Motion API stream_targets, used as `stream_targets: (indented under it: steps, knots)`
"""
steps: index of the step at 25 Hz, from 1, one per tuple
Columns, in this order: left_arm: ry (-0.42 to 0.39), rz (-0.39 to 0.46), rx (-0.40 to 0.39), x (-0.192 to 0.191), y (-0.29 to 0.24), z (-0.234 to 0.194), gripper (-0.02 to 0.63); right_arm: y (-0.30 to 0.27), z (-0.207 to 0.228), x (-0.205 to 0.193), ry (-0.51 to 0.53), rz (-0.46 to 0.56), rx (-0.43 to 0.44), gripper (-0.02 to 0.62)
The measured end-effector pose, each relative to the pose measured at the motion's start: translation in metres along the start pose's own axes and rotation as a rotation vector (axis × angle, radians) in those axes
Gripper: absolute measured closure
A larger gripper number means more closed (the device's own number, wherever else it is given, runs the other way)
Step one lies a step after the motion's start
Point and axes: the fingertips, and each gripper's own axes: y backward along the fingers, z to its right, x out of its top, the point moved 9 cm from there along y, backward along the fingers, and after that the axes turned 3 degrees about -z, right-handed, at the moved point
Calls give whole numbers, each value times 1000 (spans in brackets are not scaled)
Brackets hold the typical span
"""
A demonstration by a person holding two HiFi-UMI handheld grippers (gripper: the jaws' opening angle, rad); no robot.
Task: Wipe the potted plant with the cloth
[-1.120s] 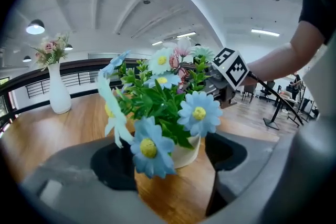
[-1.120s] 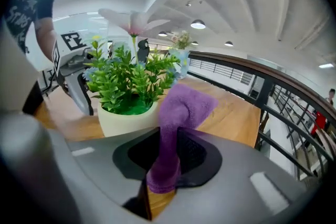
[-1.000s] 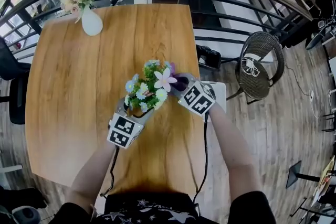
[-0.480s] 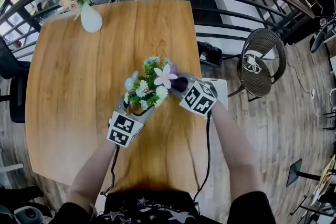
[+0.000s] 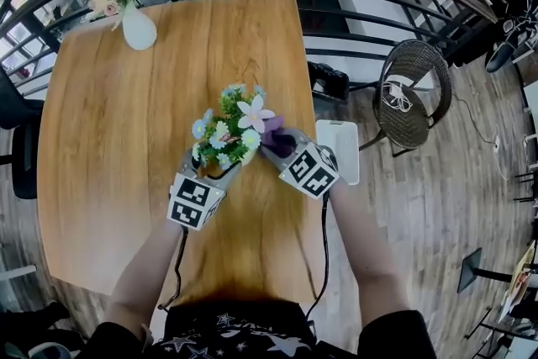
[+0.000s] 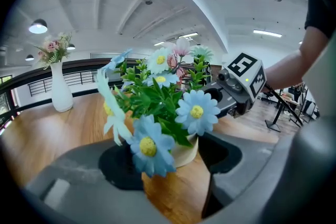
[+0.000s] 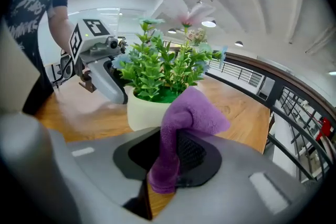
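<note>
Left gripper view shows the left gripper (image 6: 170, 161) half closed on the cream pot (image 6: 186, 151) of the potted plant (image 6: 157, 97), steadying it on the table (image 6: 31, 134), while the right gripper (image 7: 173, 165) pinches the purple cloth (image 7: 184, 118) beside the leaves (image 7: 157, 73) for wiping.

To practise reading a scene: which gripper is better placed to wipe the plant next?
Right. The right gripper pinches the purple cloth beside the plant; the left gripper grips the pot.
</note>
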Motion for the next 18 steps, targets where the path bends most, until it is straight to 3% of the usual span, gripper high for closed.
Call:
stream_targets:
  steps: [18]
  knots:
    - [48, 16, 70, -3, -1, 11, 282, 3, -75, -3, -264, 88, -18, 515]
